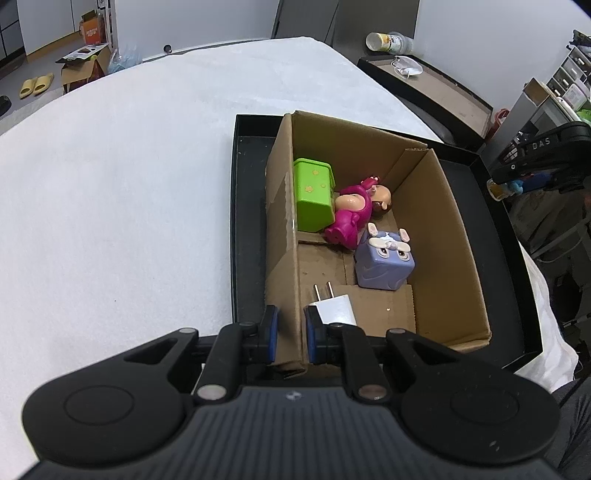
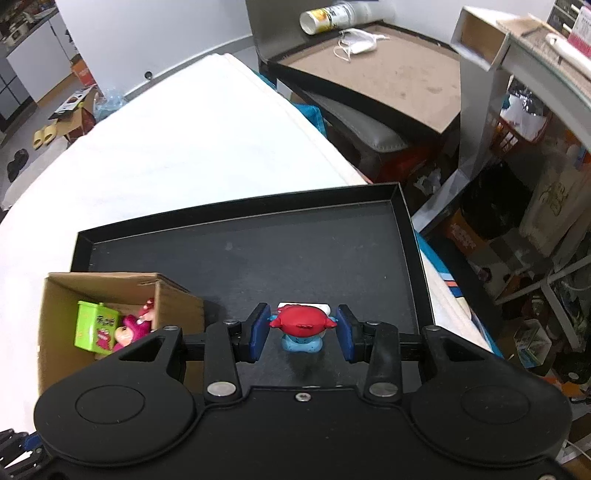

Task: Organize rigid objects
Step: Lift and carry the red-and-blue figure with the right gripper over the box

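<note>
A cardboard box [image 1: 439, 236] stands in a black tray [image 1: 247, 229] on a white-covered table. In it lie a green box [image 1: 313, 194], a pink doll [image 1: 354, 214], a purple cube toy [image 1: 384, 258] and a white plug adapter [image 1: 334, 306]. My left gripper [image 1: 291, 332] is shut on the box's near left wall [image 1: 290, 280]. My right gripper [image 2: 302, 332] holds a red and blue figurine [image 2: 302, 328] between its pads above the tray floor [image 2: 295, 254]. The box [image 2: 55, 314] shows at the left in the right wrist view. The right gripper also shows at the right edge of the left wrist view [image 1: 524, 177].
A second dark tray [image 2: 388, 74] with a bottle [image 2: 332, 16] and a white mask [image 2: 360, 44] stands behind the table. Cluttered shelves and bags [image 2: 535, 184] lie to the right. Cardboard boxes [image 1: 85, 62] and slippers [image 1: 35, 85] are on the floor far left.
</note>
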Demonstrator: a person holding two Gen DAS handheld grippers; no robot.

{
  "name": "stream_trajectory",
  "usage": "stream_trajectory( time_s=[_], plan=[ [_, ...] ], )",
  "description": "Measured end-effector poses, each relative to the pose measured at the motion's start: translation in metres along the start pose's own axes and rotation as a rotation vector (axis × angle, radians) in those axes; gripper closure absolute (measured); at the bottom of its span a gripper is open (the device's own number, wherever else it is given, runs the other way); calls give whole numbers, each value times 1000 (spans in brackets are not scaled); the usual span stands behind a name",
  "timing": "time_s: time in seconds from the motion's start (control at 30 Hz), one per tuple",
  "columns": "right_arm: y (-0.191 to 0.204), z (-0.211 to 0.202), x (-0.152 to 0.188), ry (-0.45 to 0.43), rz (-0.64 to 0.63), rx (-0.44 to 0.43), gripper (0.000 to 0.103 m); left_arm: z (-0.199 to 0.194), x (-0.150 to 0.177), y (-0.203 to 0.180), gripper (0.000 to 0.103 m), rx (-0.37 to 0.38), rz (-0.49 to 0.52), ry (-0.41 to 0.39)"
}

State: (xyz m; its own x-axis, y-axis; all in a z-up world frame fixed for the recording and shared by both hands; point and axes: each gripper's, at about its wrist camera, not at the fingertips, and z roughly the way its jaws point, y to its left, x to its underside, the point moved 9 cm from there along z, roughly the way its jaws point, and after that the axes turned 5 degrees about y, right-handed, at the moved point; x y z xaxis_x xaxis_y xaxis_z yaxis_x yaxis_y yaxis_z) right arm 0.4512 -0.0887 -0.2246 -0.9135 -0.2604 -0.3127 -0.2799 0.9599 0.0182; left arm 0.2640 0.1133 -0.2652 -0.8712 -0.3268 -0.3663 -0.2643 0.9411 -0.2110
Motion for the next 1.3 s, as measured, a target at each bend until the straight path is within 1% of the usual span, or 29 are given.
stream_trajectory(
  time_s=[0.2,0.47,0.8,1.3],
  plan=[
    [9,-18,1,-26,-27,-13,65,-4,1,0,89,8,2,-11],
    [30,-41,1,-66,-87,-30,65,-6,2,0,89,19,4,-18],
    [50,-62,3,-91,-142,-38,65,-8,2,1,89,28,3,-24],
    [90,-72,5,-96,-222,-63,65,-11,2,1,89,41,0,-30]
  ],
)
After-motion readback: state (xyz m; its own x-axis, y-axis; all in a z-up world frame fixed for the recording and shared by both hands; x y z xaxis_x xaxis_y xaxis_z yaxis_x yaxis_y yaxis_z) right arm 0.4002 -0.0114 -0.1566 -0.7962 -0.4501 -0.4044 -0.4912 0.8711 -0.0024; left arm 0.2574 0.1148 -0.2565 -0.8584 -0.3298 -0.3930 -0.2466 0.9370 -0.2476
